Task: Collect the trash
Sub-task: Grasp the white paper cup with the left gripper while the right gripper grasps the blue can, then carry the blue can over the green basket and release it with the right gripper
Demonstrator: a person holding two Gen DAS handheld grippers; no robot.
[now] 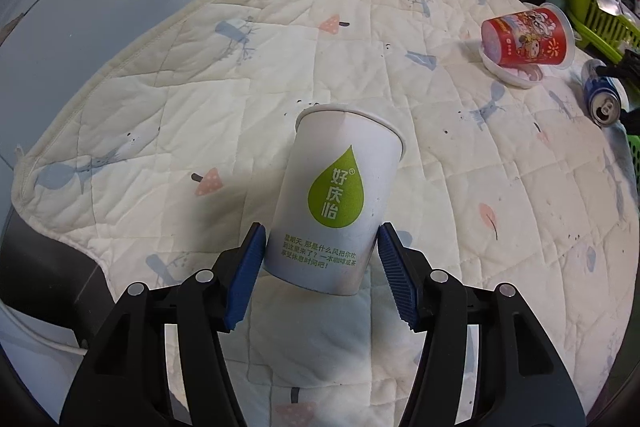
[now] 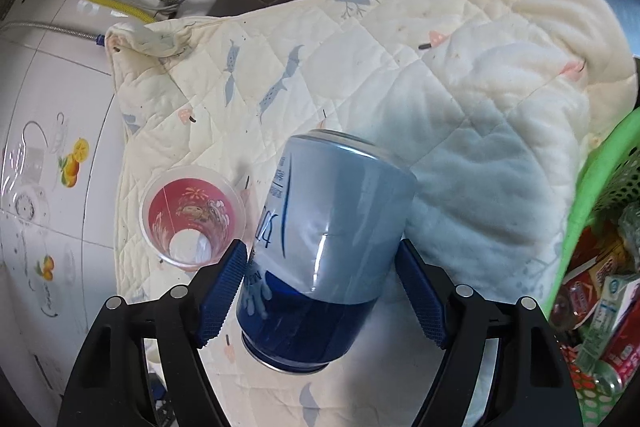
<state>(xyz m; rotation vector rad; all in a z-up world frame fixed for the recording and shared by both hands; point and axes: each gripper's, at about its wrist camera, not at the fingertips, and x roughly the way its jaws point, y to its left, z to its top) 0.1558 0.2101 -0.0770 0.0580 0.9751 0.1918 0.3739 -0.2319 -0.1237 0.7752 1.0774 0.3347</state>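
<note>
Nearest, the left gripper [image 1: 320, 279] is clamping the base of a white paper cup [image 1: 340, 199], which could crumple or slip, while the right gripper [image 2: 320, 291] is squeezing a blue can [image 2: 324, 251] whose slick wall could slide free. Both are angling down over the quilted cloth [image 1: 200, 75]. Farther off, a red plastic cup [image 1: 528, 39] is lying on its side at the right, and the green basket [image 2: 600, 187] is waiting at far right.
</note>
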